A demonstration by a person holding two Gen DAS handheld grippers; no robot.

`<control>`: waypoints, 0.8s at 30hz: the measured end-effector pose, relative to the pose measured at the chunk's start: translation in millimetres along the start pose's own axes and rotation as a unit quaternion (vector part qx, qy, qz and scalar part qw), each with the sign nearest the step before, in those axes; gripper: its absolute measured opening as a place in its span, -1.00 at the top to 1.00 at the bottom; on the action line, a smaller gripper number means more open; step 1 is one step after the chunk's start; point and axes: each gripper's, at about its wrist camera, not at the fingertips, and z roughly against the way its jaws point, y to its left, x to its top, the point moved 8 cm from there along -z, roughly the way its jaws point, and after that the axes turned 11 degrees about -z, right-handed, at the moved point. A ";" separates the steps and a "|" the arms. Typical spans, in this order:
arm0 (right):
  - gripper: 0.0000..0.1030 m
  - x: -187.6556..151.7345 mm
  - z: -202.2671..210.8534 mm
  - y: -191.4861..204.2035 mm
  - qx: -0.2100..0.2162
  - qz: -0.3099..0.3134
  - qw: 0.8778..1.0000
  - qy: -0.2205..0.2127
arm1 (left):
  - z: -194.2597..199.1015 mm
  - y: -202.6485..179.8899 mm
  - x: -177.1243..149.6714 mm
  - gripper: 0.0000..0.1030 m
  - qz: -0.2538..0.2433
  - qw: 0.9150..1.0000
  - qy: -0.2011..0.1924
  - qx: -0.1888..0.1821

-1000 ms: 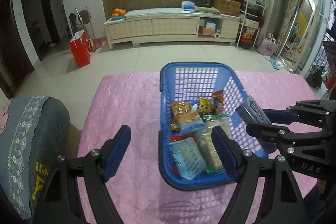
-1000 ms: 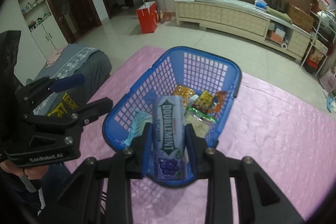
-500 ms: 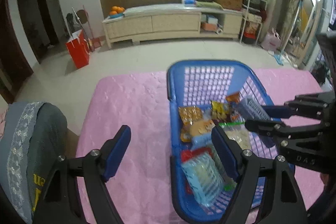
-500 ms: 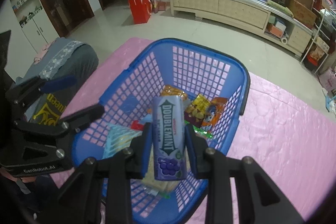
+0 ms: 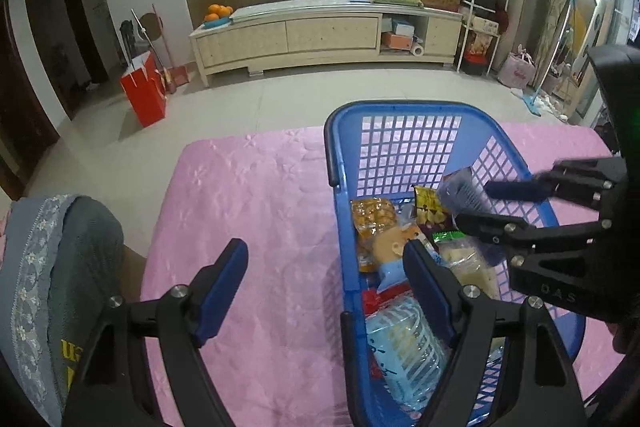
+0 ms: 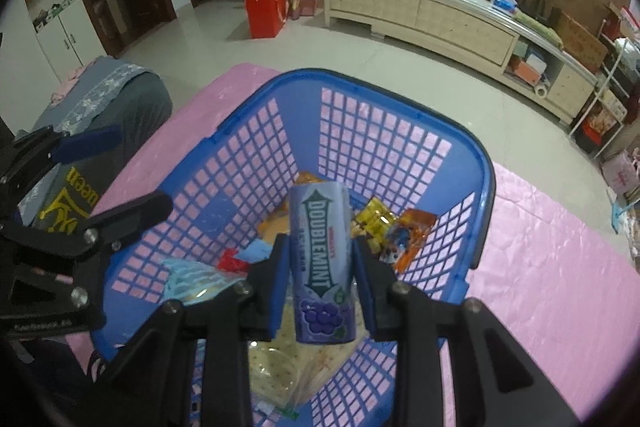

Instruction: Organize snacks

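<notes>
A blue plastic basket (image 5: 404, 115) (image 6: 384, 91) stands on the pink tablecloth (image 5: 256, 211) and holds several snack packets (image 5: 374, 223). My right gripper (image 6: 320, 267) is shut on a purple Doublemint gum can (image 6: 322, 263) and holds it above the inside of the basket; the can also shows in the left wrist view (image 5: 460, 189). My left gripper (image 5: 326, 279) is open and empty, low over the basket's left rim, one finger outside and one inside.
A grey cushioned chair (image 5: 52, 267) stands at the table's left edge. Beyond the table are tiled floor, a red bag (image 5: 144, 95) and a long low cabinet (image 5: 320, 35). Pink cloth (image 6: 560, 267) extends right of the basket.
My right gripper has carried the gum can forward, from the basket's near rim to over its middle. My left gripper has shifted left and lower beside the basket.
</notes>
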 end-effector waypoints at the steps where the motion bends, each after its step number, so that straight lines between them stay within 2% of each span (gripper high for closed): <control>1: -0.07 0.4 1.0 -0.2 -0.003 0.001 1.000 -0.004 | 0.5 -0.4 -0.6 -0.52 -0.001 1.000 0.000 0.001; 2: -0.49 2.1 4.1 -0.7 -0.005 0.003 1.000 -0.013 | 2.3 0.0 -0.9 -0.53 0.000 1.000 -0.001 0.000; 3: -0.70 3.5 7.4 -1.6 -0.007 0.004 1.000 -0.023 | 4.5 1.4 -1.0 -0.58 0.003 1.000 -0.003 -0.002; 10: -0.71 0.1 47.5 -13.5 -0.008 -0.014 0.998 -0.061 | 36.0 -4.8 -2.8 -0.58 0.014 1.000 -0.025 -0.002; 19: -0.71 -35.8 117.8 -19.6 -0.031 -0.027 0.992 -0.117 | 97.6 -41.0 -25.2 -0.64 0.030 0.997 -0.071 0.007; 22: -0.71 -55.2 139.6 -24.1 -0.035 -0.045 0.990 -0.132 | 115.9 -53.4 -38.9 -0.97 0.050 0.995 -0.082 0.005; 24: -0.71 -70.2 151.5 -28.2 -0.046 -0.058 0.987 -0.140 | 129.6 -64.9 -47.3 -1.00 0.053 0.994 -0.097 -0.003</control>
